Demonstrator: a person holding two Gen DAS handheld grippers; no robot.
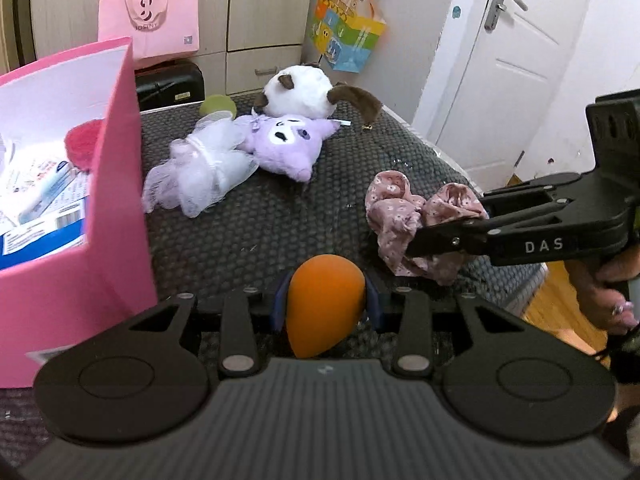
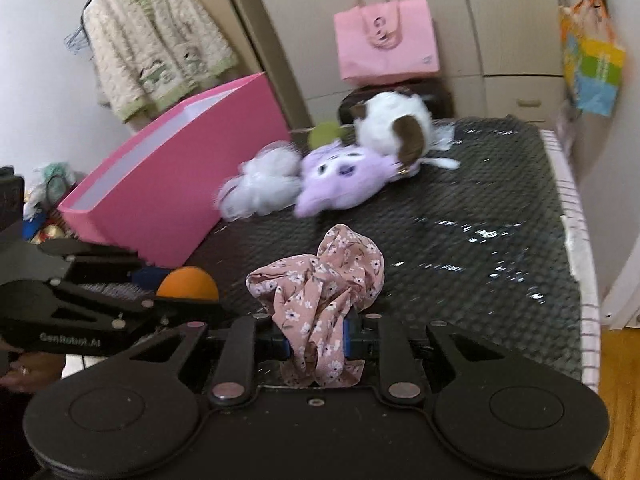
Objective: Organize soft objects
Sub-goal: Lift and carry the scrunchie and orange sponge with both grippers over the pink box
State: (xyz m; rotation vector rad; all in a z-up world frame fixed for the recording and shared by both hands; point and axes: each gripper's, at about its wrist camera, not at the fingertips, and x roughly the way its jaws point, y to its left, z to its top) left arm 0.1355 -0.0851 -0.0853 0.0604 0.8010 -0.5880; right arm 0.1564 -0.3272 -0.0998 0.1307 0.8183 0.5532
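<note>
My left gripper [image 1: 326, 306] is shut on an orange egg-shaped sponge [image 1: 325, 310], held above the dark mat beside the pink box [image 1: 116, 208]; the sponge also shows in the right wrist view [image 2: 188, 282]. My right gripper [image 2: 316, 338] is shut on a pink floral scrunchie [image 2: 320, 280], which also shows in the left wrist view [image 1: 404, 212]. On the mat lie a purple plush [image 1: 286, 142], a white mesh puff [image 1: 200, 168], a white-and-brown plush [image 1: 308, 92] and a green round sponge [image 1: 218, 106].
The pink box [image 2: 168, 184] holds papers and a red fluffy item [image 1: 84, 144]. A pink paper bag [image 1: 152, 16] stands behind on a black case. A colourful bag [image 1: 346, 36] hangs on the wall. The mat's right edge [image 2: 580, 280] drops to a wooden floor.
</note>
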